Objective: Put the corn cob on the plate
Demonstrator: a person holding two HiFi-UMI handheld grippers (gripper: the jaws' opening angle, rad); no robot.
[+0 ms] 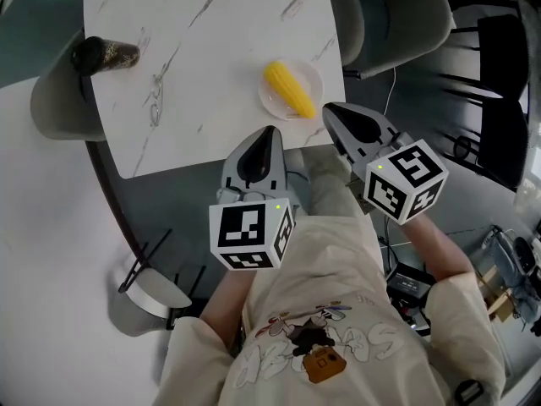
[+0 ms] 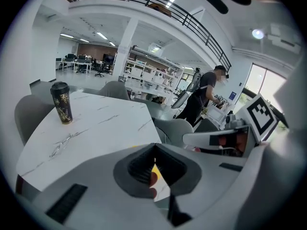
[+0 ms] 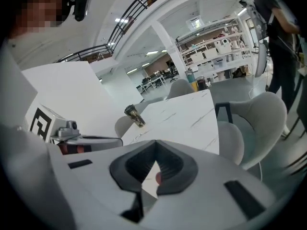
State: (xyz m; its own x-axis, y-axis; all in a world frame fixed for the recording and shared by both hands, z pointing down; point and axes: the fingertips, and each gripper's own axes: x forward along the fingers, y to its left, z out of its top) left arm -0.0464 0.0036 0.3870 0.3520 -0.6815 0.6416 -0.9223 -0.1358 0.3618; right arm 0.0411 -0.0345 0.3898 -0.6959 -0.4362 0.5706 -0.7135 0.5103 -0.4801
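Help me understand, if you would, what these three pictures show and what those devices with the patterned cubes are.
There is no robot arm here. A person holds a two-jaw gripper in each hand, and the patterned cubes are part of those grippers. The head view comes from a camera on the person's head, looking steeply down. The two gripper views come from cameras riding on each gripper, looking along its jaws. On the marble table are a corn cob already lying on a white plate, a dark cup and what looks like a pair of glasses. The left gripper and the right gripper hover near the table's edge, both with jaws shut and holding nothing.
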